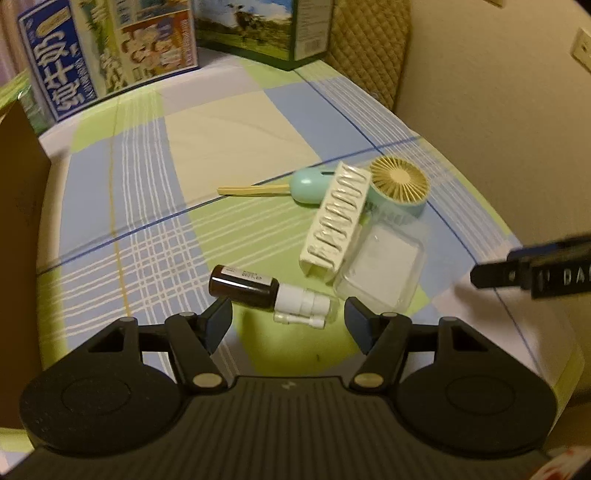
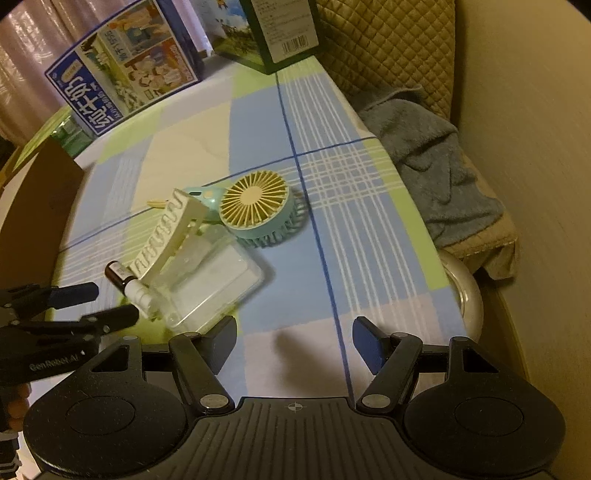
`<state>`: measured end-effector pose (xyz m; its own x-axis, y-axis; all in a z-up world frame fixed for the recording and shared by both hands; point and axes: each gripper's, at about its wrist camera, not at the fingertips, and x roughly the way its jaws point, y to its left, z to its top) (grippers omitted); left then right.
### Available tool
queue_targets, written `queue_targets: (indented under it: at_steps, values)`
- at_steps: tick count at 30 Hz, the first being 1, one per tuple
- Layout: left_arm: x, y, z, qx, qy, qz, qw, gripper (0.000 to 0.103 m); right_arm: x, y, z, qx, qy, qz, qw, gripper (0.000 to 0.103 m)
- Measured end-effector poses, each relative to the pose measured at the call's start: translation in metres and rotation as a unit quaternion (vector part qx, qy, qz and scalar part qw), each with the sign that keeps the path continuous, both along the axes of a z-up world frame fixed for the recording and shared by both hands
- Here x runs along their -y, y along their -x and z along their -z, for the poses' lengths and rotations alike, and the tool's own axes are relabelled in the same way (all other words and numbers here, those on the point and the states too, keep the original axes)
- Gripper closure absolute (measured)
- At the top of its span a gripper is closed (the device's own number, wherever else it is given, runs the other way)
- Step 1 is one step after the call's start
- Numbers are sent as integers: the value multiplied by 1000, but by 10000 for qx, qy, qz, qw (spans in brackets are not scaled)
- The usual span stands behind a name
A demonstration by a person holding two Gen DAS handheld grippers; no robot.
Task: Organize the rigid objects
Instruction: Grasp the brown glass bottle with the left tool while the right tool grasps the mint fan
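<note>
A brown spray bottle with a white cap (image 1: pixel 258 291) (image 2: pixel 127 282) lies on the checked cloth just ahead of my open, empty left gripper (image 1: pixel 288 321), which also shows in the right wrist view (image 2: pixel 107 301). Behind it lie a cream ridged box (image 1: pixel 334 221) (image 2: pixel 166 232), a clear plastic case (image 1: pixel 384 266) (image 2: pixel 214 280), a teal mini fan (image 1: pixel 399 184) (image 2: pixel 258 210), and a teal object with a wooden stick (image 1: pixel 266 188). My right gripper (image 2: pixel 293 341) is open and empty over bare cloth; its finger shows at the left wrist view's right edge (image 1: pixel 532 271).
Two printed cartons (image 1: pixel 107 51) (image 1: pixel 266 29) stand at the back of the table. A brown cardboard box (image 1: pixel 18 221) stands at the left. A grey towel (image 2: pixel 436 158) lies on a quilted seat right of the table edge, beside the wall.
</note>
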<state>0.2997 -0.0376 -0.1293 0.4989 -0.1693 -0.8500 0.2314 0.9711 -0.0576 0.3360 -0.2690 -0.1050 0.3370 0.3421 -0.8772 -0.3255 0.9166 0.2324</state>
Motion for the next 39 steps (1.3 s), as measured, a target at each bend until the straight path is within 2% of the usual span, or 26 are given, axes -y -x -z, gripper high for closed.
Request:
queue_targets:
  at_steps: [7,12,16,18,22,23,26,29,34,36,39]
  values:
    - [-4,-17,9,-255,121,-566,9980,40,-3,-7,3,-13,2,-25,10000,36]
    - [-15,-25,13,-301,355,-976,9941,40,-4,-11,4,-41,19,-25,10000,36]
    - [-22,-31,16,-312,298,-1103,9930,42,-6,-14,7,-74,33,-35,10000,37]
    - [-28,-32,16,-294,294,-1089,9932,46,-7,-15,7,-76,27,-42,10000,36]
    - [-41,-28,12,-258,147,-942,9951,46,-7,-17,8,-81,48,-31,10000,36]
    - [-44,-27,12,-247,106,-916,9954,50,-7,-18,9,-76,54,-21,10000,36]
    - [-51,-23,11,-255,77,-685,9973,56,-7,-19,10,-54,56,-8,10000,36]
    - [-49,-23,12,-317,104,-475,9983,57,-8,-20,10,-49,72,-20,10000,36]
    - [-43,-30,16,-382,276,-537,9974,69,-10,-19,9,-31,63,-53,10000,36]
    - [-41,-33,19,-449,294,-579,9969,81,-8,-19,9,-31,71,-31,10000,36]
    - [-38,-33,20,-469,191,-481,9976,84,-6,-19,9,-34,63,18,10000,36]
